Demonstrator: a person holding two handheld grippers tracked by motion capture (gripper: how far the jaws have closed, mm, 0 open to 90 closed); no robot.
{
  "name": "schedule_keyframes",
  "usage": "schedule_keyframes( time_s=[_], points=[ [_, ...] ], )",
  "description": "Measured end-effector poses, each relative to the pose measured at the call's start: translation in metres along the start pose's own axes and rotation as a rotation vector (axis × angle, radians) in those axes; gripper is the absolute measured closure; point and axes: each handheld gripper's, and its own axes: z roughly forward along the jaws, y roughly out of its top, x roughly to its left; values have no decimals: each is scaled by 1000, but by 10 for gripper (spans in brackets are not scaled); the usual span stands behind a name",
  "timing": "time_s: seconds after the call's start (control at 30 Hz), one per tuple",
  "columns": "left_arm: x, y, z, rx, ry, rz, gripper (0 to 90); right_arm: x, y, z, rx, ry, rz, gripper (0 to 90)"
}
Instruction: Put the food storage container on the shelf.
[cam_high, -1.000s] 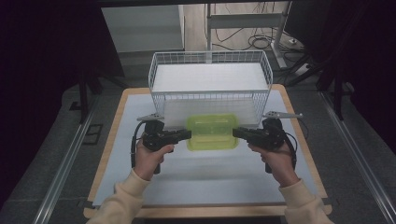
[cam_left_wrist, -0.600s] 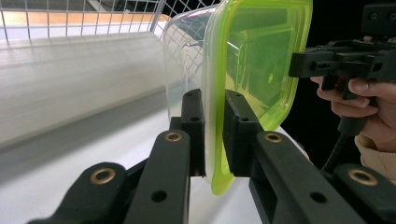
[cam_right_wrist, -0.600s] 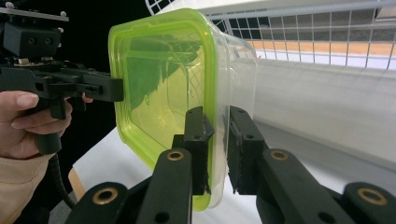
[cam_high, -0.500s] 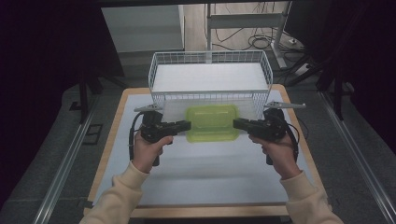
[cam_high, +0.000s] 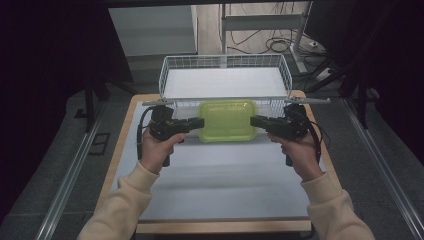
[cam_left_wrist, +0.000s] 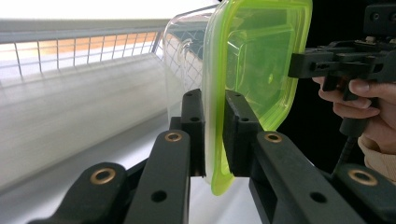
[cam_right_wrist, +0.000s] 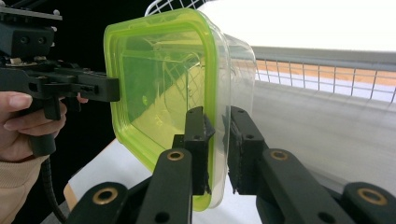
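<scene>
Both tools, the left tool (cam_high: 197, 122) and the right tool (cam_high: 255, 120), clamp opposite rims of the green-lidded container (cam_high: 227, 120), held at frame centre just before the wire basket (cam_high: 225, 62).

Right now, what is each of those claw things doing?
Left gripper: shut on the box, at its lid rim.
Right gripper: shut on the box, at the opposite rim.

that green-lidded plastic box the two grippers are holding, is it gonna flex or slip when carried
The container looks see-through and empty, so probably light. Left gripper and right gripper each pinch only its thin lid rim, which may flex a little. The glossy plastic could slip if tilted.
</scene>
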Motion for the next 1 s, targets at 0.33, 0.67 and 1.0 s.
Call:
schedule_keyframes(
  time_s=[0.33,0.67,1.0],
  points=[
    [1,17,-3,-10,2,6,807,1,15,1,-16,-2,4,797],
    [7,28,-4,-13,10,8,807,-1,27,8,-13,-7,6,797],
    [12,42,-4,-16,14,-2,807,1,43,11,-13,-28,-6,797]
  ],
)
